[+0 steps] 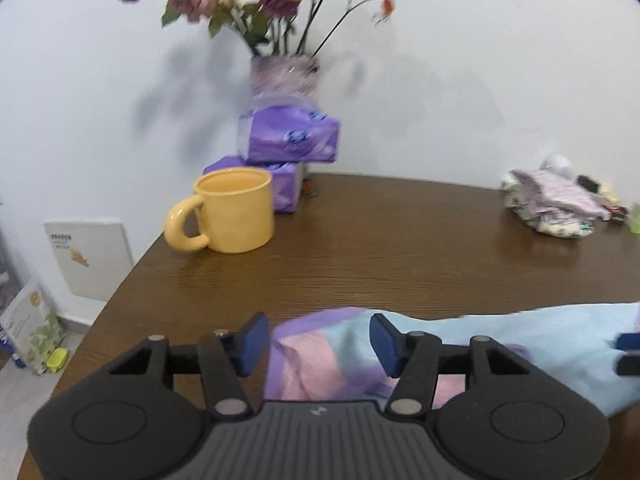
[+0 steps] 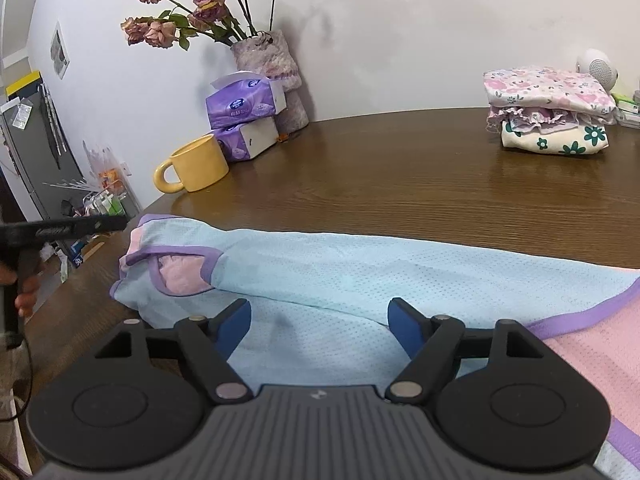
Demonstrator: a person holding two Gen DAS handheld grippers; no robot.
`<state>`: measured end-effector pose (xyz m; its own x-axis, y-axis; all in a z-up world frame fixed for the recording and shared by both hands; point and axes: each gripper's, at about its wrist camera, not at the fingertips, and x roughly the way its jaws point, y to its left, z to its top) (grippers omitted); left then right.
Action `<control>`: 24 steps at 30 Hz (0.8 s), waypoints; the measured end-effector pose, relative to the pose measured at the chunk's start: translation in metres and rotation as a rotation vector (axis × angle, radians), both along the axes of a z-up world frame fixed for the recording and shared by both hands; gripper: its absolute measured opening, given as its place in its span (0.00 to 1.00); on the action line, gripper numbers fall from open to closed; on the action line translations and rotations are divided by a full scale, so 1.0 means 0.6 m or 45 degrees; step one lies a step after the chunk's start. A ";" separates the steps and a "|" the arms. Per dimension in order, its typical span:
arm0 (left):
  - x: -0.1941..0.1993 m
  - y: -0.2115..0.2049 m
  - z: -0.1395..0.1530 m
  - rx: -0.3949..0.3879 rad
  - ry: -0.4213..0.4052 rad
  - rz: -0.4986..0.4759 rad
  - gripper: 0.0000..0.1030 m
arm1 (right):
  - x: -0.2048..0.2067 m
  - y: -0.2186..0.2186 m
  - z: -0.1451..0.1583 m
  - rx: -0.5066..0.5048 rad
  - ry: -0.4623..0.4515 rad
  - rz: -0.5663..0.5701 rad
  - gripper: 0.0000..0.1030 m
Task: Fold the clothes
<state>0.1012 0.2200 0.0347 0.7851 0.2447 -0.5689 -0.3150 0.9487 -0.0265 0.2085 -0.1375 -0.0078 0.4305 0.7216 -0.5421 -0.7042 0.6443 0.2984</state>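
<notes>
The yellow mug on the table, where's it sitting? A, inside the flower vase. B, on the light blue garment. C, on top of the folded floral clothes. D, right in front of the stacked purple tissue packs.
D: the yellow mug stands on the bare wooden table, just in front of the lower purple tissue pack.

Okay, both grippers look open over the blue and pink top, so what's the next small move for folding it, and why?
Probably lower the right gripper and close it on the light blue garment right under its open jaws. The sleeve is already folded across the body, the left gripper is open with nothing pinched, and the lower part of the garment still lies spread on the table.
</notes>
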 end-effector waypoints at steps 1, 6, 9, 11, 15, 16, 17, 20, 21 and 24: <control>0.011 0.007 -0.007 -0.021 0.021 0.015 0.52 | 0.000 0.000 0.000 0.002 -0.001 0.002 0.75; 0.030 0.032 -0.049 -0.132 0.088 0.052 0.05 | -0.001 -0.002 -0.002 -0.004 -0.010 -0.013 0.75; 0.026 0.038 -0.062 -0.145 0.091 0.058 0.08 | -0.001 -0.004 -0.003 -0.022 -0.032 -0.036 0.75; 0.017 0.041 -0.061 -0.153 0.067 0.078 0.25 | 0.000 -0.005 -0.004 -0.034 -0.043 -0.048 0.75; -0.012 0.029 -0.032 -0.065 -0.060 0.134 0.55 | 0.003 -0.011 -0.003 -0.027 -0.045 -0.068 0.75; -0.017 0.024 -0.026 -0.033 -0.093 0.134 0.55 | 0.003 -0.013 -0.001 -0.025 -0.053 -0.080 0.75; -0.020 0.018 -0.021 -0.002 -0.123 0.132 0.55 | 0.003 -0.016 0.001 -0.025 -0.061 -0.095 0.75; -0.012 0.001 -0.015 0.053 -0.161 0.070 0.51 | 0.010 -0.033 0.006 -0.025 -0.081 -0.162 0.75; -0.006 -0.003 -0.017 0.049 -0.156 0.029 0.44 | 0.013 -0.043 0.009 -0.022 -0.089 -0.196 0.75; 0.011 -0.005 -0.031 0.002 -0.104 -0.043 0.20 | 0.017 -0.075 0.017 -0.040 -0.136 -0.320 0.75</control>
<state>0.1077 0.2169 0.0160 0.8368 0.2183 -0.5021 -0.2797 0.9588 -0.0493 0.2190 -0.1824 0.0027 0.6499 0.5686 -0.5043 -0.5473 0.8105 0.2085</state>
